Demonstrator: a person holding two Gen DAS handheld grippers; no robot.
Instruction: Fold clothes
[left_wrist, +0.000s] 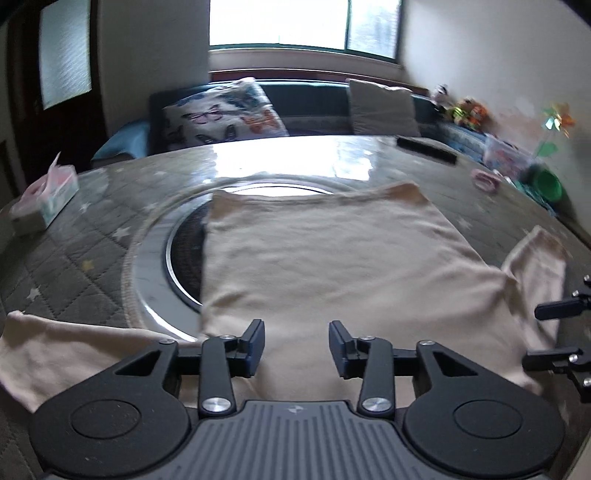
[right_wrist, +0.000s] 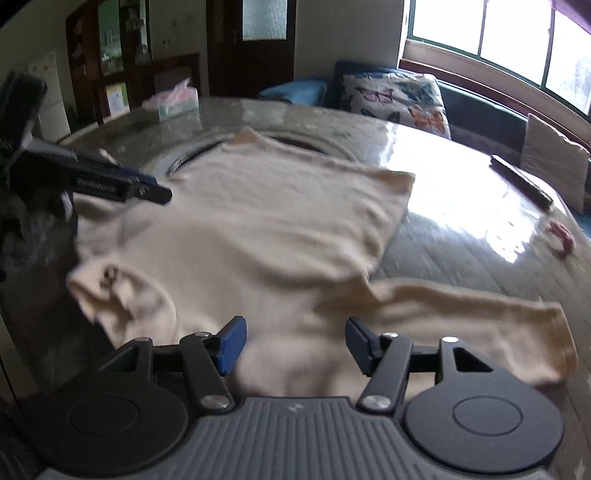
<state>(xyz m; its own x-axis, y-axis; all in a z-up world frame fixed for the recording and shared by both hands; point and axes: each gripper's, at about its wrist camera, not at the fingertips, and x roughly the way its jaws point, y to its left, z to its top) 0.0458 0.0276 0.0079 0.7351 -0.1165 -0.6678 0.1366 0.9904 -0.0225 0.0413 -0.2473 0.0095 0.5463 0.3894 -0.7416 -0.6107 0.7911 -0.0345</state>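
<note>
left wrist view, garment: a cream long-sleeved top (left_wrist: 332, 258) lies spread flat on the round table (left_wrist: 92, 240), its body partly covering the glass turntable (left_wrist: 159, 258) at the centre.
left wrist view, your left tongs: the left gripper (left_wrist: 296, 345) hangs over the near edge of the top, jaws parted with nothing between them.
left wrist view, sleeves: one sleeve (left_wrist: 66, 347) trails off to your left at the table's near edge; the other lies at far right beside the right gripper (left_wrist: 554, 332), seen side-on with its fingers apart.
left wrist view, risk: the glass looks slick, so a one-sided pull would likely drag the whole body instead of folding it.
right wrist view, your right tongs: the right gripper (right_wrist: 293, 343) is also spread wide and empty, hovering above the fabric near the sleeve join.
right wrist view, garment: the top (right_wrist: 258, 229) runs away from you, with a sleeve (right_wrist: 480, 325) stretched to the right and a collar with a small dark mark (right_wrist: 110, 277) to the left.
right wrist view, risk: the view is blurred, so judging depth is hard; close too high and you pinch air, too low and you may snag both layers.
right wrist view, clutter: a tissue box (right_wrist: 173, 103) and a pink ring (right_wrist: 561, 236) sit well apart from the cloth, though a swung sleeve might reach the ring.
</note>
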